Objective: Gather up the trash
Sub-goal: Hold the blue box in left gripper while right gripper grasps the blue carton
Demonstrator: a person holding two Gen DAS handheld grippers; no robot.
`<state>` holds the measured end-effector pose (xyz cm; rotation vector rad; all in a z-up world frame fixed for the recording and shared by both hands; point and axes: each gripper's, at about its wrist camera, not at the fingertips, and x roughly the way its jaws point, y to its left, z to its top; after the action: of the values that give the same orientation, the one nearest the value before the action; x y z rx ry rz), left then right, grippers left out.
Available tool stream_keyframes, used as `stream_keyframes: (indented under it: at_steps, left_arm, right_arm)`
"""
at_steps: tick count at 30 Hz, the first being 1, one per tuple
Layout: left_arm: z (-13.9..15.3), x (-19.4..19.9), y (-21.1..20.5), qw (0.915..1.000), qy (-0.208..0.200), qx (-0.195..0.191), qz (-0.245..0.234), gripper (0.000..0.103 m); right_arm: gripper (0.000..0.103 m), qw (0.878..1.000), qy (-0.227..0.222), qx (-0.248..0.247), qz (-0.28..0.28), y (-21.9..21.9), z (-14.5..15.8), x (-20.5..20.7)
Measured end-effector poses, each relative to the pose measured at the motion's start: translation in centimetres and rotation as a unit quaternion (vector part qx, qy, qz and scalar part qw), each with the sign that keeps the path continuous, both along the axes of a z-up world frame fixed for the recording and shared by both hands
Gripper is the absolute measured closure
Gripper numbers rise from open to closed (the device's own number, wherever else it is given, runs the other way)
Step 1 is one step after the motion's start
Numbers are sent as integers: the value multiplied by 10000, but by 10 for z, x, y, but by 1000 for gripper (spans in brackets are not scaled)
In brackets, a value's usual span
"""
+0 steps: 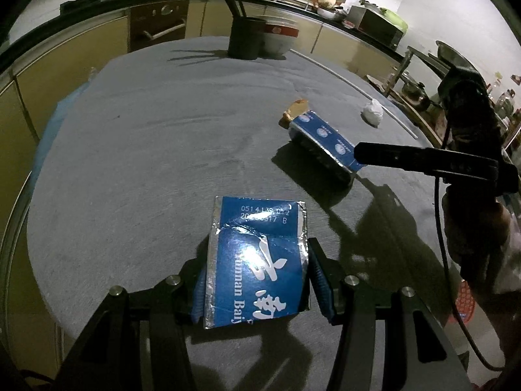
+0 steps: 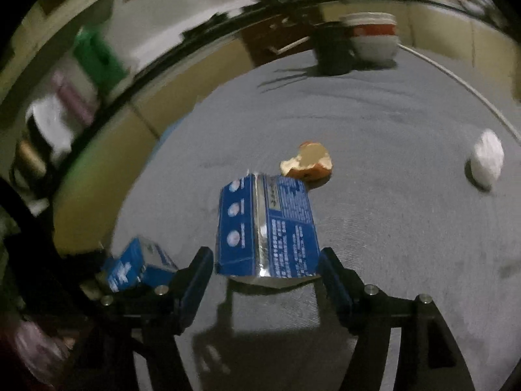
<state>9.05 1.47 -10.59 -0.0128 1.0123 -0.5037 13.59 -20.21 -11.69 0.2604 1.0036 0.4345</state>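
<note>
Grey tabletop (image 1: 146, 137): blue carton (image 1: 257, 260) sits between left hand-held gripper (image 1: 257, 280) fingers.

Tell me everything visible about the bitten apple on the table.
The bitten apple is a leftover piece with pale yellow-brown flesh exposed and orange-red skin at its edge. It lies on the grey table, just behind the far end of the blue carton; whether they touch is unclear. Neither gripper touches it.

grey table (image 1: 146, 137), apple core (image 2: 307, 163), tissue wad (image 2: 486, 159)
</note>
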Motion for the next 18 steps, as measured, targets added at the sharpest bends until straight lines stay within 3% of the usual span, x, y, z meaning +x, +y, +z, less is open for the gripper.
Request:
stream_keyframes:
  at_steps: [7,11,13,18]
  left_arm:
    - [-4,-2,2,9999,70,92,112,48]
    - [-4,-1,4,9999,71,34,149,48]
    - [-3,-1,6,9998,49,20,166,48]
    - [-6,-1,10,9996,102,2,244,48]
  right_arm:
    - [32,9992,281,-249,-165,20,-10,14]
    - [31,9992,7,-402,-41,39,-2,12]
    - [31,9971,-46,-763,43,53,-1,12]
    - [31,9950,-134,-962,-244,62,-3,13]
